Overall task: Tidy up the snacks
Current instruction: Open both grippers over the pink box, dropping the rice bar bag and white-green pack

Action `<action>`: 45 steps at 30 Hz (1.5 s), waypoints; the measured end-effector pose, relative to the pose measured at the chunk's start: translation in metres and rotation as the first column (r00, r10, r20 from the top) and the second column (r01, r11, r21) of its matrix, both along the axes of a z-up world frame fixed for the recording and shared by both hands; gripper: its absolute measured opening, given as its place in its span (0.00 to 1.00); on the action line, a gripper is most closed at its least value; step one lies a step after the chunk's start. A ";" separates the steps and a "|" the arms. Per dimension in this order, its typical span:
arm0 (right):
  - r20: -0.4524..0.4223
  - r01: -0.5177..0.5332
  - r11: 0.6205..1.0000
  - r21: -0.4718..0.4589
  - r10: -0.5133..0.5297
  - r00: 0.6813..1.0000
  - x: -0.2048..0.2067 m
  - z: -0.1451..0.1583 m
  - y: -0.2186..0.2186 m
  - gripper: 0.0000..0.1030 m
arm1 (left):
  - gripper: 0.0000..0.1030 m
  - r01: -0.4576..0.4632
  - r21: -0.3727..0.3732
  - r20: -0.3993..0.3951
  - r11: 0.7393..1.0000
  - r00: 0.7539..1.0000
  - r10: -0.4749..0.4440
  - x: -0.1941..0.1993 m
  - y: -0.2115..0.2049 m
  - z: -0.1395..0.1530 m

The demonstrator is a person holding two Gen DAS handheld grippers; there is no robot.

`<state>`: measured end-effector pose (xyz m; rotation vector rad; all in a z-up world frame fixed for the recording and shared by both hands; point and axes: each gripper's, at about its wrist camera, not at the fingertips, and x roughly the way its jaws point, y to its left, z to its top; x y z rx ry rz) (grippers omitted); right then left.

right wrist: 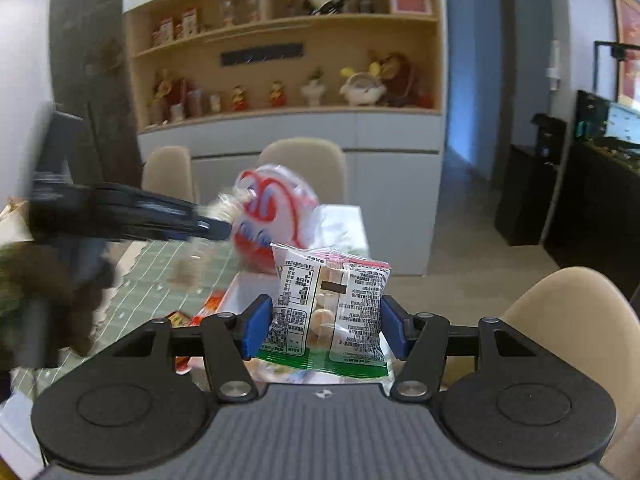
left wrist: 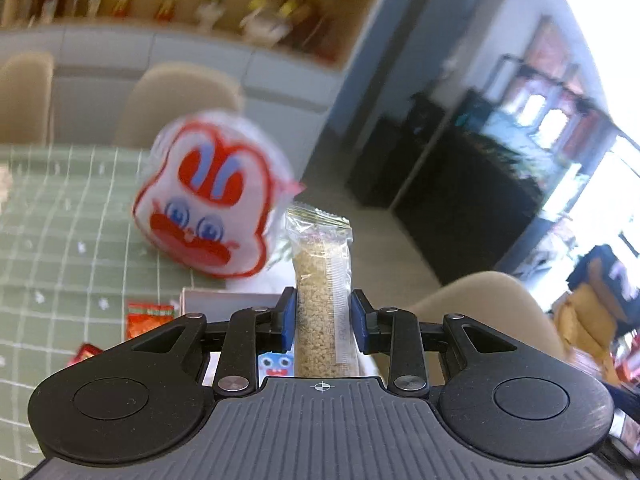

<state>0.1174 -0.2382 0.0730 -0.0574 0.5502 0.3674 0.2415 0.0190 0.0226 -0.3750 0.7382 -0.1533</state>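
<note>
While the left gripper (left wrist: 323,314) is clamped on a clear packet of grain bar (left wrist: 322,280), the right gripper (right wrist: 325,326) pinches a printed snack bag (right wrist: 330,308), both raised above the green checked desk (left wrist: 60,232) near a rabbit-face bag (left wrist: 208,196).

Daylight pours in from a window (left wrist: 600,20) that's totally blown out. The left wrist view is smeared with motion blur, especially the shelves (left wrist: 180,4). The right view is sharper, though the left hand-held gripper (right wrist: 216,230) streaks badly. Fisheye bending at the edges, dark corners.
</note>
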 end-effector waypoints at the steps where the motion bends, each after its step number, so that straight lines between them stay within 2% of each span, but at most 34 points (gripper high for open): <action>1: 0.005 0.010 1.000 -0.008 -0.010 1.000 0.001 0.000 0.000 0.57 | 0.32 -0.022 -0.015 -0.049 1.000 0.999 0.022 0.015 0.000 -0.015; 3: 0.004 0.018 1.000 -0.024 -0.018 1.000 0.003 -0.001 -0.002 0.57 | 0.32 -0.035 -0.056 -0.148 0.998 0.989 0.027 0.036 0.002 -0.050; 5: -0.002 0.022 0.999 -0.041 -0.022 1.000 0.003 -0.006 -0.005 0.57 | 0.33 -0.015 -0.087 -0.235 0.996 0.972 -0.006 0.046 0.002 -0.090; 7: -0.023 0.032 0.998 -0.059 -0.033 0.999 0.008 -0.016 -0.007 0.57 | 0.33 -0.016 -0.073 -0.274 0.997 0.962 -0.005 0.049 0.001 -0.120; 8: -0.040 0.039 0.997 -0.066 -0.042 0.998 0.010 -0.021 -0.008 0.57 | 0.33 -0.022 -0.059 -0.270 0.998 0.963 0.005 0.048 0.001 -0.127; 10: -0.080 0.045 0.996 -0.073 -0.051 0.996 0.018 -0.031 -0.006 0.57 | 0.33 -0.040 -0.068 -0.220 0.997 0.975 0.024 0.039 0.006 -0.127; 14: -0.141 0.023 0.997 -0.077 -0.034 0.989 0.040 -0.049 0.010 0.57 | 0.33 -0.066 -0.162 -0.081 0.985 0.995 0.054 -0.007 0.030 -0.096; 17: -0.200 -0.007 0.998 -0.061 -0.005 0.980 0.066 -0.065 0.032 0.57 | 0.33 -0.068 -0.095 -0.033 0.993 0.997 0.065 -0.054 0.042 -0.081; 19: -0.248 -0.033 0.998 -0.045 0.021 0.969 0.085 -0.077 0.049 0.57 | 0.33 -0.060 -0.036 -0.051 0.998 0.997 0.058 -0.089 0.047 -0.084; 22: -0.308 -0.057 0.997 -0.042 0.042 0.950 0.112 -0.100 0.078 0.57 | 0.33 -0.080 0.001 -0.105 0.997 0.991 0.080 -0.132 0.058 -0.095; 27: -0.366 -0.078 0.993 -0.088 0.041 0.930 0.160 -0.139 0.122 0.58 | 0.33 -0.208 0.001 -0.205 0.978 0.957 0.203 -0.189 0.089 -0.120; 30: -0.397 -0.108 0.979 -0.174 0.031 0.917 0.177 -0.160 0.142 0.59 | 0.33 -0.272 0.020 -0.237 0.962 0.934 0.269 -0.222 0.111 -0.128; 32: -0.391 -0.105 0.968 -0.229 0.008 0.920 0.178 -0.163 0.154 0.59 | 0.33 -0.299 0.029 -0.243 0.954 0.924 0.297 -0.238 0.121 -0.132; 34: -0.367 -0.109 0.969 -0.222 0.021 0.930 0.170 -0.152 0.164 0.59 | 0.33 -0.318 0.029 -0.249 0.947 0.916 0.315 -0.248 0.131 -0.134; 37: -0.344 -0.171 0.975 -0.140 0.114 0.932 0.155 -0.125 0.188 0.59 | 0.33 -0.338 -0.002 -0.259 0.941 0.909 0.326 -0.250 0.141 -0.140; 39: -0.382 -0.241 0.966 -0.095 0.188 0.905 0.152 -0.117 0.213 0.59 | 0.33 -0.326 -0.025 -0.254 0.945 0.917 0.309 -0.246 0.143 -0.143; 41: -0.449 -0.284 0.957 -0.064 0.226 0.864 0.159 -0.119 0.241 0.56 | 0.33 -0.306 -0.045 -0.246 0.951 0.926 0.286 -0.243 0.144 -0.142; 42: -0.486 -0.289 0.955 -0.071 0.220 0.846 0.164 -0.124 0.257 0.54 | 0.33 -0.297 -0.054 -0.242 0.953 0.930 0.276 -0.242 0.145 -0.141; 43: -0.510 -0.285 0.954 -0.093 0.201 0.837 0.171 -0.132 0.272 0.47 | 0.33 -0.290 -0.061 -0.238 0.955 0.933 0.268 -0.242 0.145 -0.141; 45: -0.526 -0.276 0.950 -0.145 0.162 0.835 0.182 -0.148 0.296 0.44 | 0.33 -0.282 -0.071 -0.230 0.957 0.938 0.259 -0.242 0.147 -0.141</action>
